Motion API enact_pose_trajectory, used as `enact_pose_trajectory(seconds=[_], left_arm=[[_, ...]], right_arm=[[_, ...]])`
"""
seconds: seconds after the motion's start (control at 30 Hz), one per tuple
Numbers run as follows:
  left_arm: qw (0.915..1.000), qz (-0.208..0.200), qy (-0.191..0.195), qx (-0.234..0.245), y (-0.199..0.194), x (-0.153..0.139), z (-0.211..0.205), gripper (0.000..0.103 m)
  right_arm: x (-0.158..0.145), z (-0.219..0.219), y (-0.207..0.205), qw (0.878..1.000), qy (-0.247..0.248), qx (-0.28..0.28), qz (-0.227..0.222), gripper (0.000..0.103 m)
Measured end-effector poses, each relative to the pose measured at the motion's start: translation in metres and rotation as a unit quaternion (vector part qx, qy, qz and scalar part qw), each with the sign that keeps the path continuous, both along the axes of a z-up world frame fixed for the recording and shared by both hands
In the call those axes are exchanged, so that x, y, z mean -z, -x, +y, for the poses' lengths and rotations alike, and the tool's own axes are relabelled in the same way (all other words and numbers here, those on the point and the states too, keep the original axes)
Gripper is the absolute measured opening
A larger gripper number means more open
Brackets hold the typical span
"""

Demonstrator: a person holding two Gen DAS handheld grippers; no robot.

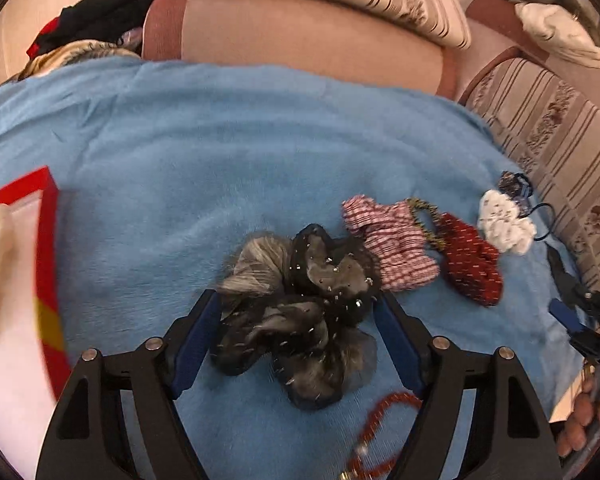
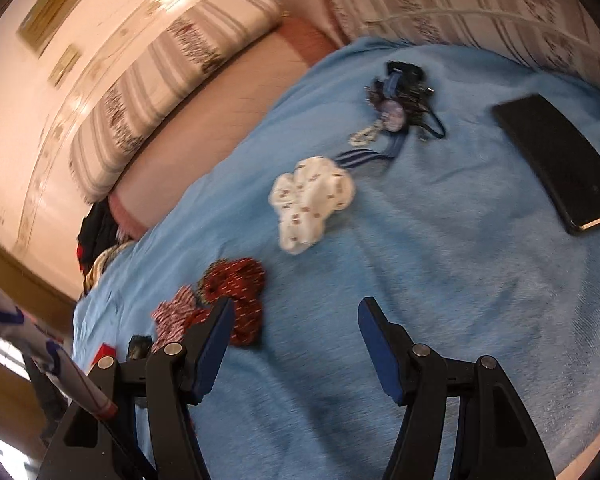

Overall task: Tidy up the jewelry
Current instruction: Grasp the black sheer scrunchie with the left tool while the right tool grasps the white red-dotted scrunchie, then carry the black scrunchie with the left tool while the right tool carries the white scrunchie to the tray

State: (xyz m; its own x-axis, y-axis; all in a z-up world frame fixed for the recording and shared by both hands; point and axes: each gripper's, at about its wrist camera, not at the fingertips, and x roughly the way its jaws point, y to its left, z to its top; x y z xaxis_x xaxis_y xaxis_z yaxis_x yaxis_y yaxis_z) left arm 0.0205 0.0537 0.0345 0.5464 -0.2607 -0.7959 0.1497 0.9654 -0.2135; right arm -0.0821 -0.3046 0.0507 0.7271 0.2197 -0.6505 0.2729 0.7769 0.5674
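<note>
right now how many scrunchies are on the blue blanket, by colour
black and grey sheer scrunchie: 1
pink checked scrunchie: 1
dark red dotted scrunchie: 1
white printed scrunchie: 1
total: 4
The tangle of dark clips and bands further back on the blue blanket is too jumbled to count.
</note>
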Motion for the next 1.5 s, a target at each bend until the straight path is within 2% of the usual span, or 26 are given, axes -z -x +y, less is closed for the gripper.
enact_pose_trajectory(seconds=[0.03, 0.1, 0.13, 0.23, 0.27, 0.47, 0.6, 0.63, 0.67, 0.73, 0.8, 0.87, 0.93, 1.17, 1.5], left_arm=[[1.0000, 0.003, -0.003, 0.001, -0.002, 0.004, -0.001, 0.076], [1.0000, 0.003, 0.001, 0.005, -0.003, 0.010, -0.003, 0.060], [1.0000, 0.003, 0.002, 0.006, -0.003, 0.011, -0.003, 0.048], [0.9998, -0.015, -0.001, 0.012, 0.000, 0.005, -0.005, 0.033], [0.9996, -0.023, -0.004, 0.015, 0.001, 0.002, -0.006, 0.031], [0.9977, -0.066, -0.005, 0.011, 0.009, -0.020, 0.002, 0.030], [0.9964, -0.083, -0.010, 0.010, 0.012, -0.027, 0.005, 0.030], [0.9964, -0.084, -0.011, 0.011, 0.012, -0.028, 0.005, 0.030], [0.9963, -0.085, -0.013, 0.010, 0.011, -0.028, 0.005, 0.030], [0.9962, -0.086, -0.012, 0.009, 0.011, -0.028, 0.007, 0.030], [0.9962, -0.086, -0.014, 0.006, 0.009, -0.027, 0.008, 0.030], [0.9962, -0.086, -0.011, 0.003, 0.009, -0.028, 0.010, 0.030], [0.9959, -0.090, -0.008, 0.004, 0.010, -0.030, 0.010, 0.030], [0.9941, -0.107, -0.015, 0.006, 0.019, -0.038, 0.008, 0.030], [0.9929, -0.116, -0.027, 0.000, 0.024, -0.041, 0.014, 0.030]], right_arm=[[0.002, -0.002, -0.001, 1.000, -0.001, 0.004, 0.005, 0.069], [0.004, -0.006, -0.003, 1.000, 0.001, 0.011, 0.010, 0.069], [0.004, -0.006, -0.005, 1.000, 0.004, 0.013, 0.012, 0.069], [0.002, -0.008, -0.016, 1.000, 0.006, 0.021, 0.015, 0.069], [0.000, -0.009, -0.020, 1.000, 0.007, 0.023, 0.015, 0.069], [-0.003, -0.017, -0.060, 0.999, 0.034, 0.032, 0.023, 0.070], [0.011, -0.024, -0.092, 0.998, 0.024, 0.040, 0.045, 0.070], [0.017, -0.024, -0.099, 0.998, 0.017, 0.033, 0.049, 0.067], [0.022, -0.023, -0.106, 0.998, 0.015, 0.025, 0.056, 0.046], [0.031, -0.019, -0.113, 0.997, 0.024, 0.018, 0.070, 0.011], [0.027, -0.014, -0.112, 0.998, 0.022, 0.011, 0.056, 0.011], [0.005, -0.004, -0.105, 0.997, 0.071, 0.010, 0.017, 0.011], [-0.012, 0.004, -0.097, 0.995, 0.094, 0.007, -0.018, 0.010], [-0.036, 0.041, -0.079, 0.988, 0.115, -0.056, -0.086, 0.010], [-0.040, 0.086, -0.068, 0.979, 0.121, -0.121, -0.108, 0.011]])
